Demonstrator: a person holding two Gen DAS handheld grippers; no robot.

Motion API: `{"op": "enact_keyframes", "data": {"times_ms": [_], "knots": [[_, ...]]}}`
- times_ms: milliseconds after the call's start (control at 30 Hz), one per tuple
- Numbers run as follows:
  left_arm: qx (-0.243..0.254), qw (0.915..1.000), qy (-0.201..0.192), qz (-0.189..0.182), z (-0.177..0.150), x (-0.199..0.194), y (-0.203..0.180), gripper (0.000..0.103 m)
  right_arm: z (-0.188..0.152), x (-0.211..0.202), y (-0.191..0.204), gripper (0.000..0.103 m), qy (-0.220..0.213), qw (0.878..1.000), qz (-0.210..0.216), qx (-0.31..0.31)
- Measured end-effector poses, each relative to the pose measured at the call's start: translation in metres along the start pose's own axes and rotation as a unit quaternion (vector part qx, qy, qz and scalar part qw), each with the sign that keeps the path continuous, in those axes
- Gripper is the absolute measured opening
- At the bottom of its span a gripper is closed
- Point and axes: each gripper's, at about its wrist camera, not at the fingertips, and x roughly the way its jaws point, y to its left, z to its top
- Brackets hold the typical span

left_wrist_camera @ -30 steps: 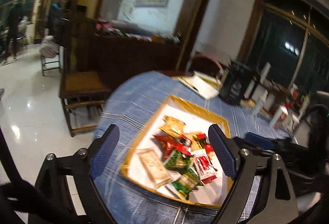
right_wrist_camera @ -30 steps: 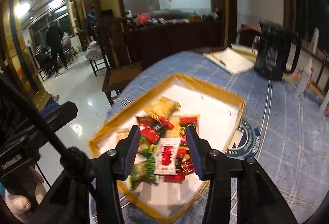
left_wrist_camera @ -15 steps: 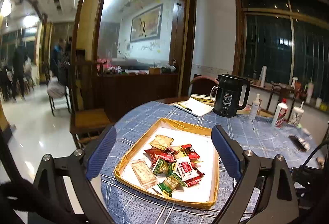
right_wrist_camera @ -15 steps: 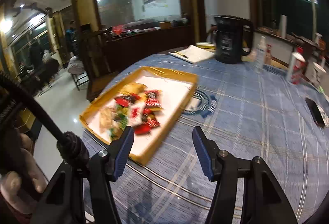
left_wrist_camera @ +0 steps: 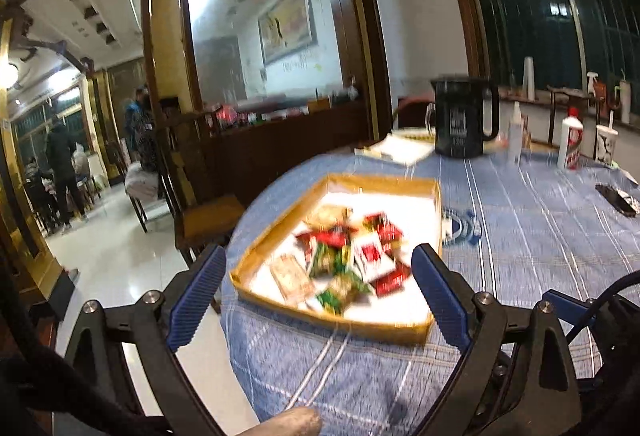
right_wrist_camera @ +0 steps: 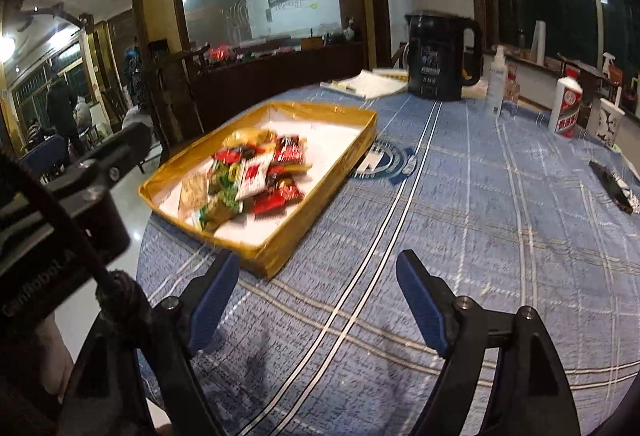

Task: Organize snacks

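A gold-rimmed tray (left_wrist_camera: 336, 320) (right_wrist_camera: 316, 211) with a white floor sits on the blue checked tablecloth near the table's left edge. A pile of snack packets (left_wrist_camera: 344, 256) (right_wrist_camera: 248, 175), red, green and tan, lies in its middle. My left gripper (left_wrist_camera: 318, 284) stands open in front of the tray, its blue pads framing the pile from a distance, nothing between them. My right gripper (right_wrist_camera: 318, 288) hovers over bare cloth to the right of the tray's near corner; its jaws are opening and hold nothing.
A black kettle (left_wrist_camera: 464, 115) (right_wrist_camera: 440, 55), papers (right_wrist_camera: 368, 83), a spray bottle (right_wrist_camera: 496, 79), a white bottle (right_wrist_camera: 566, 107) and a cup (right_wrist_camera: 610, 123) stand at the table's far side. A dark flat object (right_wrist_camera: 616, 187) lies at right. Wooden chair (left_wrist_camera: 208, 220) and people stand left.
Both grippers have drawn back from the tray. The right gripper's jaws have widened and swung right, off the snacks onto bare cloth. The left view has rolled level and now sits lower.
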Motion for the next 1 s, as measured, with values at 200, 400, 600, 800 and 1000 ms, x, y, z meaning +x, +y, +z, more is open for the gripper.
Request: {"op": "enact_keyframes", "data": {"times_ms": [200, 400, 600, 800, 1000], "knots": [[-0.024, 0.998, 0.053, -0.027, -0.009, 0.016, 0.004, 0.094, -0.008, 0.005, 0.002, 0.084, 0.01, 1.0, -0.006, -0.003], [-0.037, 0.9958, 0.075, -0.039, -0.015, 0.022, 0.009, 0.094, -0.011, 0.007, 0.008, 0.085, 0.013, 1.0, -0.01, -0.009], [-0.051, 0.9921, 0.097, -0.06, -0.019, 0.03, 0.014, 0.094, -0.012, 0.012, 0.011, 0.085, 0.022, 1.0, -0.012, -0.009], [-0.071, 0.9872, 0.119, -0.08, -0.024, 0.039, 0.02, 0.094, -0.014, 0.011, 0.016, 0.085, 0.021, 1.0, -0.014, -0.019], [-0.085, 0.9845, 0.123, -0.091, -0.022, 0.04, 0.024, 0.094, -0.013, 0.009, 0.012, 0.085, 0.016, 1.0, -0.017, -0.015]]}}
